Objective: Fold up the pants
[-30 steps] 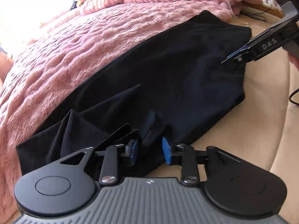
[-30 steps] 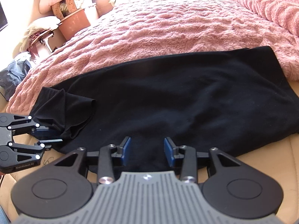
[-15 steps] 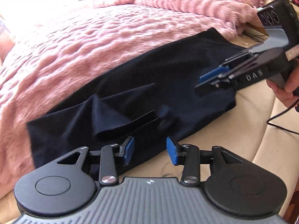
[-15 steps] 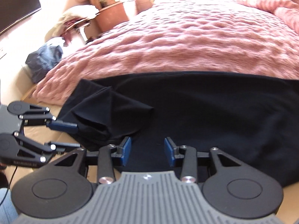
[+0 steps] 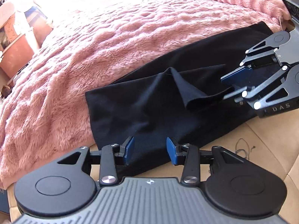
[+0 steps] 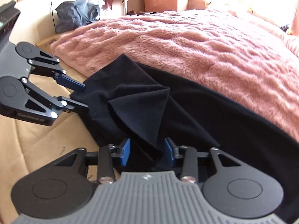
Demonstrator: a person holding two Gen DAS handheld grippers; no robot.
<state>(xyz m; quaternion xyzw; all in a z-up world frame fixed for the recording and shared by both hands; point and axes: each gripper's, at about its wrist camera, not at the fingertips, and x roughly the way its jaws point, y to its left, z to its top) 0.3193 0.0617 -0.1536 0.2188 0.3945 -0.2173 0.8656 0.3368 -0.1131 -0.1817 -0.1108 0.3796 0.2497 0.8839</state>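
Black pants (image 5: 149,100) lie along the near edge of a pink fuzzy blanket (image 5: 104,48), one corner turned over into a pointed flap (image 5: 185,85). My left gripper (image 5: 150,151) is open over the pants' near end, nothing between its blue pads. My right gripper (image 5: 227,85) shows at the right of the left wrist view, open, with the flap's tip between its fingers. In the right wrist view the flap (image 6: 138,115) hangs between the open right gripper (image 6: 146,153) pads, and the left gripper (image 6: 82,97) is open at the pants' (image 6: 224,123) edge.
A tan mattress surface (image 5: 261,141) runs under the pants' near edge. Beyond the pink blanket (image 6: 205,43) stand a terracotta pot (image 6: 164,0), a dark bag (image 6: 78,15) and piled clutter. A cardboard box (image 5: 16,56) stands at the left.
Both grippers swung toward the turned-over end of the pants. The right gripper came in around the flap's tip, and the flap now stands higher. Both stay open.
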